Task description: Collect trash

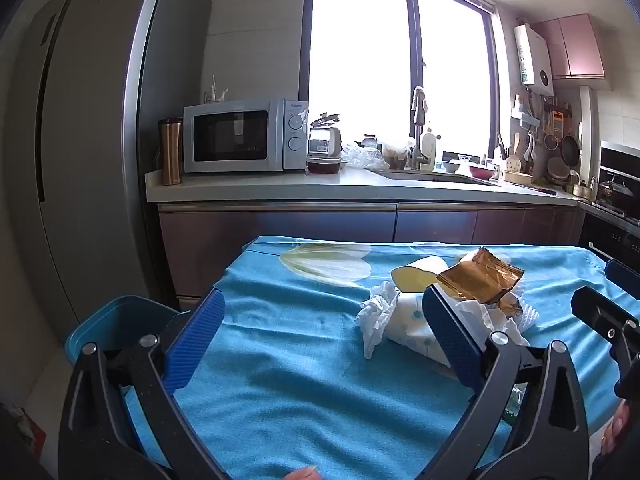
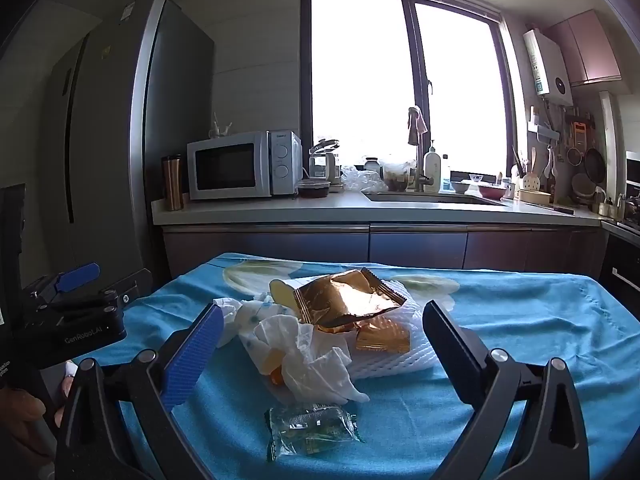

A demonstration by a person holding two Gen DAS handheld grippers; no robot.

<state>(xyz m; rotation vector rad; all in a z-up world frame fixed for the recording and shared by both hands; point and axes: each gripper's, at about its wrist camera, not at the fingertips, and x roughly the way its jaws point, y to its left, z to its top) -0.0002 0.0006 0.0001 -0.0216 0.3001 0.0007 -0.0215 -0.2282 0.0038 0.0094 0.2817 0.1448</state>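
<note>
Fingers of both grippers stand spread wide and grasp nothing. The left gripper [image 1: 320, 336] hangs over bare blue cloth on the tabletop [image 1: 280, 380]; its right finger [image 1: 448, 336] stands in front of the near edge of the trash pile [image 1: 440, 304], though whether it touches the pile cannot be told. The right gripper [image 2: 324, 344] points straight at the pile, with the heap between and just beyond its two fingers, and neither finger visibly presses on it. The pile lies near the middle of the tabletop: a crumpled gold wrapper [image 2: 348, 296] on top, white tissue [image 2: 316, 364] in front, a white foam net [image 2: 400, 356] under a smaller gold packet [image 2: 384, 336], and a yellowish slice [image 2: 280, 290] at the back. Only the right wrist view shows a clear green-printed packet [image 2: 312, 432] lying apart from the heap, nearest the camera. Only the left wrist view shows a blue bin [image 1: 120, 324] beside the tabletop's left edge. Each view catches the other gripper at its side edge. Behind stand a kitchen counter with a microwave [image 2: 244, 166], a sink and a bright window.
</note>
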